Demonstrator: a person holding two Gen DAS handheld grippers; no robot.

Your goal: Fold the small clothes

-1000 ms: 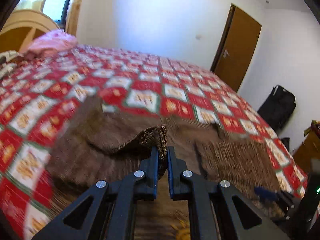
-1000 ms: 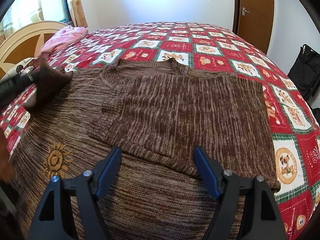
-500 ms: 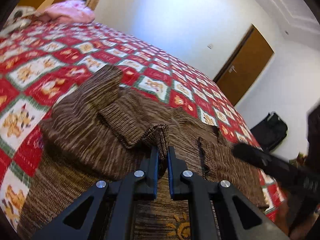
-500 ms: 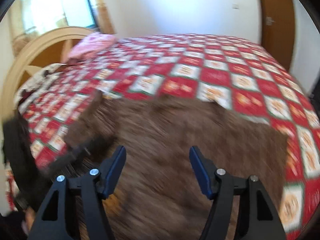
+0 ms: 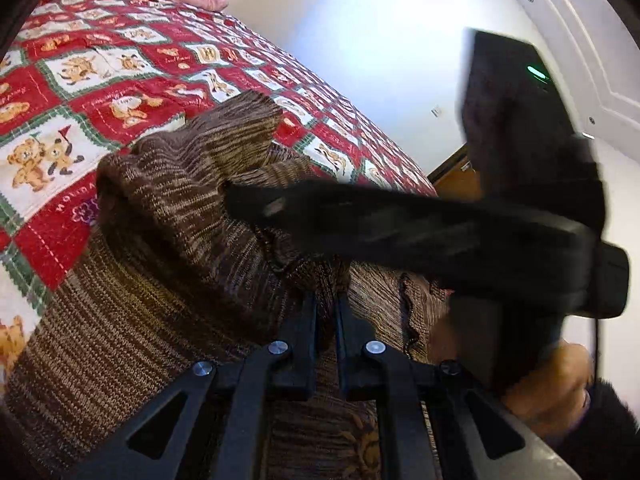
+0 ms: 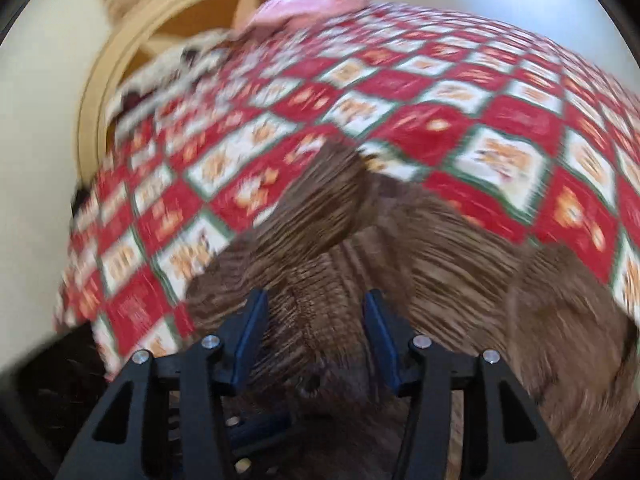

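Observation:
A brown striped knit sweater (image 5: 180,208) lies on the bed, with one sleeve bunched up and folded over towards the body. My left gripper (image 5: 326,304) is shut on a raised fold of that knit. In the left wrist view the right gripper's dark, blurred fingers (image 5: 320,220) cross just above this fold from the right. In the blurred right wrist view, my right gripper (image 6: 316,320) points down over the sleeve of the sweater (image 6: 320,216). Its jaws are closing, and knit shows between the blue pads (image 6: 252,332), which stand apart from it.
A red and white bear-pattern quilt (image 5: 80,92) covers the bed. A pink cloth (image 6: 312,0) lies by the wooden headboard (image 6: 160,40). A person's hand (image 5: 552,384) holds the right gripper at the lower right. A brown door (image 5: 456,176) stands behind.
The right gripper has swung left across the sweater to the sleeve beside the left gripper, and its jaws have narrowed. The left gripper has rolled and sunk slightly, still gripping the fold.

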